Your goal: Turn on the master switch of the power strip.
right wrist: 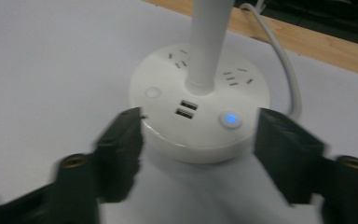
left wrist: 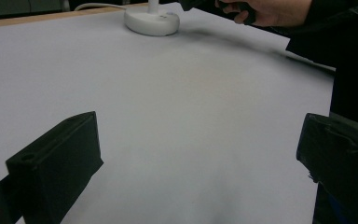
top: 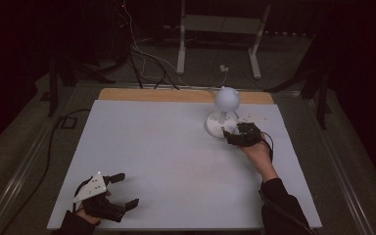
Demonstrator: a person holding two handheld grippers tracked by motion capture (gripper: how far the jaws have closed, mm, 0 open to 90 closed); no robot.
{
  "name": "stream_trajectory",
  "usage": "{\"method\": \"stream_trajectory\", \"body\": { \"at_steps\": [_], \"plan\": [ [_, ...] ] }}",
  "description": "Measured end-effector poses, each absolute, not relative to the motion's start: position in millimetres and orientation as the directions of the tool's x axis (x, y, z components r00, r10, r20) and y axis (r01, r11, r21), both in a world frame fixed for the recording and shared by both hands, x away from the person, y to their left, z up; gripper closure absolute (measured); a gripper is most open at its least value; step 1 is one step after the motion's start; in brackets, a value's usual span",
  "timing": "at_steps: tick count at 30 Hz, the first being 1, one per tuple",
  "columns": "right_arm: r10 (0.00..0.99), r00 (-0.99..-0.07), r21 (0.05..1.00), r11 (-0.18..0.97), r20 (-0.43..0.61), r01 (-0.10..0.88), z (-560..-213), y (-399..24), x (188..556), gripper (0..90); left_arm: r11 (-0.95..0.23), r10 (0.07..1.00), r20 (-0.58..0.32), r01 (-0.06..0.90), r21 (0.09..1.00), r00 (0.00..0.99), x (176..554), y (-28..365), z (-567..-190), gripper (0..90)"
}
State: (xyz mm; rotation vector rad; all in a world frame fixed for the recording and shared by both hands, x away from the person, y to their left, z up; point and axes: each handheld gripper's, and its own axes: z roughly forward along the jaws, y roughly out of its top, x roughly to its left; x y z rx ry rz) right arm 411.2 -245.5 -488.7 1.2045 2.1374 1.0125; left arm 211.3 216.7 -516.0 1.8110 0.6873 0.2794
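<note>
The desk lamp's round socket base (right wrist: 199, 116) is seen standing near the table's far right, directly ahead of the right gripper (right wrist: 198, 140), whose spread, empty jaws flank it; its stem rises upright. The left gripper (top: 111, 191), released, is held well apart.

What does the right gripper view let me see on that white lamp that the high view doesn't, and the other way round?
Right gripper view: the lamp base's top in detail, with two USB ports, socket slots, a lit blue button and a plain round button.

High view: the lamp's round head, the whole white table, and the left hand-held gripper, open, near the front edge.

Both: the lamp's base and stem, and the right hand-held gripper, open at the base.
</note>
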Motion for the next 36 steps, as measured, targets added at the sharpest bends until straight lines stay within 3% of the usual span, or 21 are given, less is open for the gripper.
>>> {"method": "stream_trajectory", "body": {
  "at_steps": [6, 17, 36],
  "plan": [
    [0.860, -0.509, 0.795, 0.316, -0.010, 0.518, -482, -241, 406, 2.3, -0.211, 0.578, -0.140, 0.313, 0.926, 0.804, 211, 216, -516, 0.3],
    [0.852, -0.523, 0.772, 0.319, 0.021, 0.550, -476, -239, 402, 0.0, -0.214, 0.578, -0.136, 0.311, 0.926, 0.805, 211, 215, -516, 0.3],
    [0.817, -0.576, 0.785, 0.348, 0.014, 0.513, -482, -247, 361, 0.0, -0.217, 0.577, -0.130, 0.304, 0.927, 0.807, 210, 216, -515, 0.3]
  ]
}}
